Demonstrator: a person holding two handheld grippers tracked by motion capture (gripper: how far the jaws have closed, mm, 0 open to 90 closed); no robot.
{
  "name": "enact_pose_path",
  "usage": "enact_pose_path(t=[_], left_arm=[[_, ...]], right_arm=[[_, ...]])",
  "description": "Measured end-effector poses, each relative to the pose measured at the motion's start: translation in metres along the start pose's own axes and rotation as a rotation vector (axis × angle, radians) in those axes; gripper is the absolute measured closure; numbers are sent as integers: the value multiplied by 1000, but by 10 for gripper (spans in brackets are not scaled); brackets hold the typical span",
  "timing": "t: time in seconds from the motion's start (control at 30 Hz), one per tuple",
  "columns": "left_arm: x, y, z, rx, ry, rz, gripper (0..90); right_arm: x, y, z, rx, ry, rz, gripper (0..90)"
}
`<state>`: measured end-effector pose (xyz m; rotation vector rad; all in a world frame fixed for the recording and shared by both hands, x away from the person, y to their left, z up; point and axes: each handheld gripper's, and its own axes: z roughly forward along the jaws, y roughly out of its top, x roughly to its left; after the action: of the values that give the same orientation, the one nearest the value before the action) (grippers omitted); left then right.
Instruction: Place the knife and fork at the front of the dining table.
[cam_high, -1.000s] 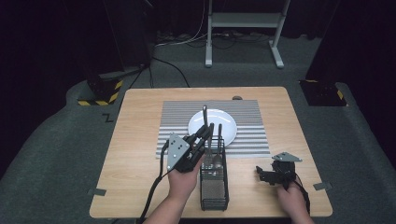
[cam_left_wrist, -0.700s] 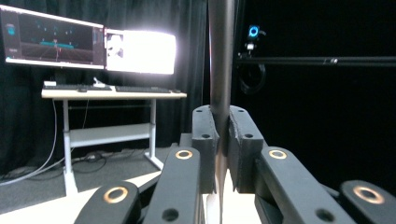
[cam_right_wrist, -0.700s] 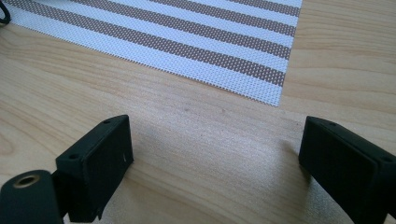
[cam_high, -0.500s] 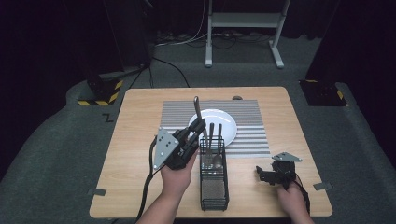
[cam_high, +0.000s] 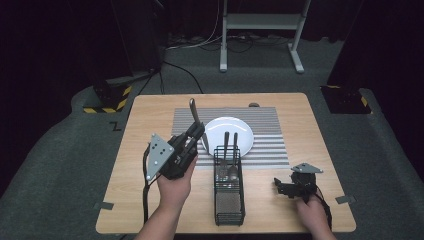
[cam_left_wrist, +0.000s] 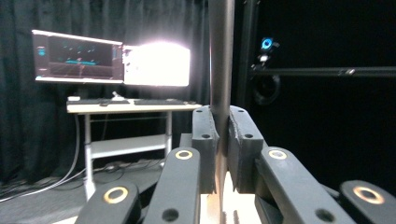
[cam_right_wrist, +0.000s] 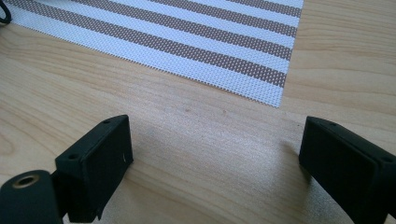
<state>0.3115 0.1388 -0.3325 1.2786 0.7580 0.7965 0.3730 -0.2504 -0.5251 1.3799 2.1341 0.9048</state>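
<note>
Holding a slim silver metal table knife (cam_high: 193, 109) in the left claw (cam_high: 196, 131), clenched tight on the shaft, as the left gripper view is showing with both black pads pressing the steel (cam_left_wrist: 220, 56). Knife standing nearly upright, one end rising above the claw, the other pointing down just beyond it toward the round white plate (cam_high: 220, 125), which is lying just right of the claw. Judging the step as taking the knife from the black wire cutlery basket (cam_high: 229, 200), right of and nearer than the claw, to a place by the plate on the grey-and-white striped woven placemat (cam_high: 270, 150).

Doing it well: holding the squeeze firm so the smooth shaft is not slipping; tilting the wrist gradually to bring the knife level before lowering; steering clear of the plate rim and the two utensil handles (cam_high: 230, 150) standing in the basket.

Resting the right claw (cam_high: 280, 187) released, jaws wide apart over the bare pale wooden surface (cam_right_wrist: 205, 116).
</note>
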Motion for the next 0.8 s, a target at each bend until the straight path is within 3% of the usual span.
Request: enact_pose_path(t=[0.47, 0.8], left_arm=[[43, -54, -2, 155, 142, -41, 823], [71, -87, 3, 220, 237, -84, 822]], right_arm=[[0, 0, 0, -1, -1, -1, 95], [0, 0, 0, -1, 0, -1, 94]])
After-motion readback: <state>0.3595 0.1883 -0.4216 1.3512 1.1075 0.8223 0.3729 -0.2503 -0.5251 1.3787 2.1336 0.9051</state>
